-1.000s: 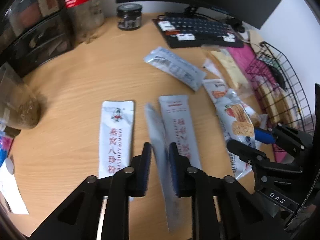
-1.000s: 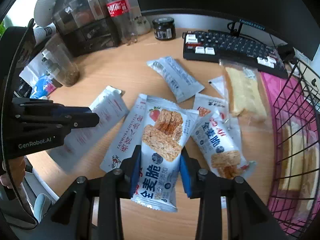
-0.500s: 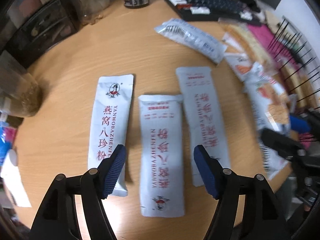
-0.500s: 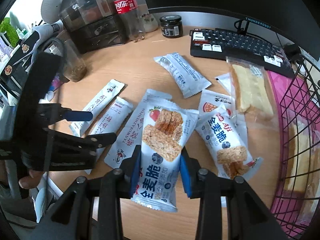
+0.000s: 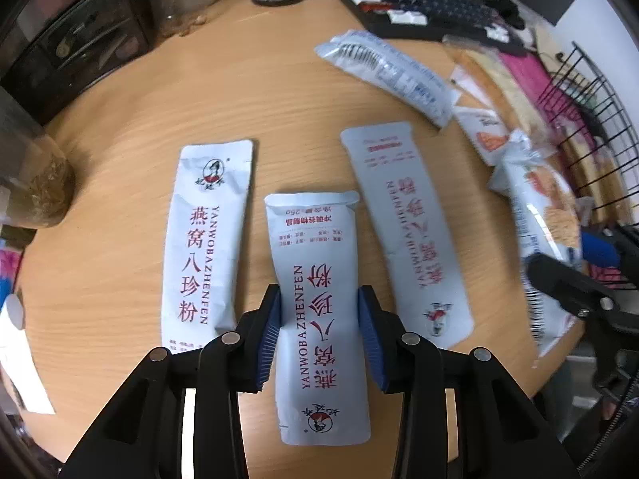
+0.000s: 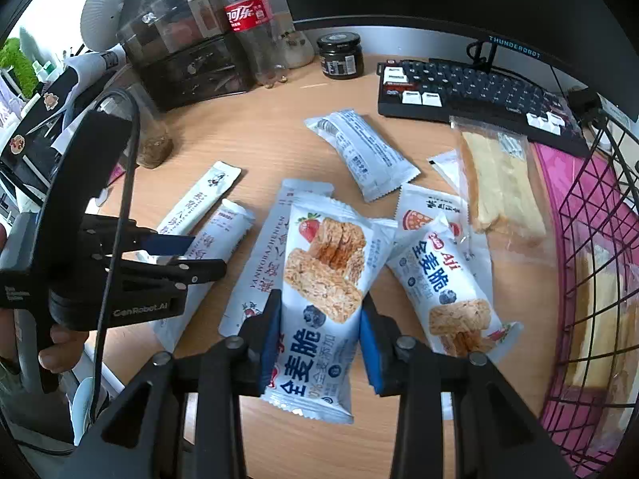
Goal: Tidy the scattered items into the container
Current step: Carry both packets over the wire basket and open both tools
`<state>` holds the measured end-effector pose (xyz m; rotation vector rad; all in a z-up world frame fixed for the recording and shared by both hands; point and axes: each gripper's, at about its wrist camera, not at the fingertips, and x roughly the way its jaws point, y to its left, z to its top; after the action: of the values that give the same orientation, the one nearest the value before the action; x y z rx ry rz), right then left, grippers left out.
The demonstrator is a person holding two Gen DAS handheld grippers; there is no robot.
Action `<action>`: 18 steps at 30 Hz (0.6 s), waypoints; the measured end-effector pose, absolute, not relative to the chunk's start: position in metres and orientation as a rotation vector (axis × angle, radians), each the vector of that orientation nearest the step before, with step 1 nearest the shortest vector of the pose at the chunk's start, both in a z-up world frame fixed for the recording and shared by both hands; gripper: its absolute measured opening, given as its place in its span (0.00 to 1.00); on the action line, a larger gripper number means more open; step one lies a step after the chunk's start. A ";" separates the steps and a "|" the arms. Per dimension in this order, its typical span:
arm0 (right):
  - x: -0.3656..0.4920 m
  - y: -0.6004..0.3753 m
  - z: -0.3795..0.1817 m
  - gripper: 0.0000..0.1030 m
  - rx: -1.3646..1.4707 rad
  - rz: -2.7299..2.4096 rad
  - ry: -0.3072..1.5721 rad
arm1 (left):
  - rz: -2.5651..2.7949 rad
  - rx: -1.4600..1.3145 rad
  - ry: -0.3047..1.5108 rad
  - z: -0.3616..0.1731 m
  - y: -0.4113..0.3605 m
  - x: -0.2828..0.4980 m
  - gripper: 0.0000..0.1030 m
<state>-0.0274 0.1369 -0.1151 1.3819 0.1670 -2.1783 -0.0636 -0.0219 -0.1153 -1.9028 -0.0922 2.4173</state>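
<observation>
Nearest in my left wrist view, my left gripper (image 5: pixel 319 335) points steeply down at the wooden desk (image 5: pixel 279 92), its jaws closing around the middle white sachet (image 5: pixel 317 303) printed YANWOBAZHENFEN; the blue pads stand at the sachet's two long edges, and I cannot tell whether they press it yet. Just left of it lies a second white sachet (image 5: pixel 207 235), face up, and just right a third sachet (image 5: pixel 407 235) lying at a slight slant; all three lie flat and close together, none overlapping in this view. Nearest in my right wrist view, my right gripper (image 6: pixel 321 343) is clamped at a narrow setting on a strawberry cereal bar packet (image 6: pixel 323 291), pads against both sides of the wrapper, which rests over the third sachet. Beside it to the right lies a blueberry cereal bar packet (image 6: pixel 443 279), partly over a small pizza-print packet (image 6: pixel 419 215). Farther out sit a pale blue wafer packet (image 6: pixel 359 151) and a clear bag of sliced cake (image 6: pixel 499 183). At the right edge stands the black wire basket (image 6: pixel 599 199) with a pink liner, already holding some pale bread-like items. At the far side of the desk are a dark keyboard (image 6: pixel 479 92), a black-lidded jar (image 6: pixel 339 56), a cola bottle (image 6: pixel 247 24) and a dark drawer unit (image 6: pixel 187 64).
</observation>
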 end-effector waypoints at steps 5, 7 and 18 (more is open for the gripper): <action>-0.025 0.141 -0.106 0.38 1.356 -2.203 0.156 | 2.471 -1.812 -0.081 -0.082 -0.019 -0.059 0.36; -0.023 0.144 -0.097 0.38 1.333 -2.222 0.147 | 2.501 -1.764 -0.054 -0.060 -0.011 -0.057 0.36; -0.003 0.232 -0.008 0.38 1.130 -2.486 0.027 | 2.464 -1.404 0.148 0.045 0.112 -0.085 0.36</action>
<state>-0.0031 0.2318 -0.0077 1.1296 0.0272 -2.4862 -0.0853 0.1120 0.0453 -1.4041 0.1484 2.4638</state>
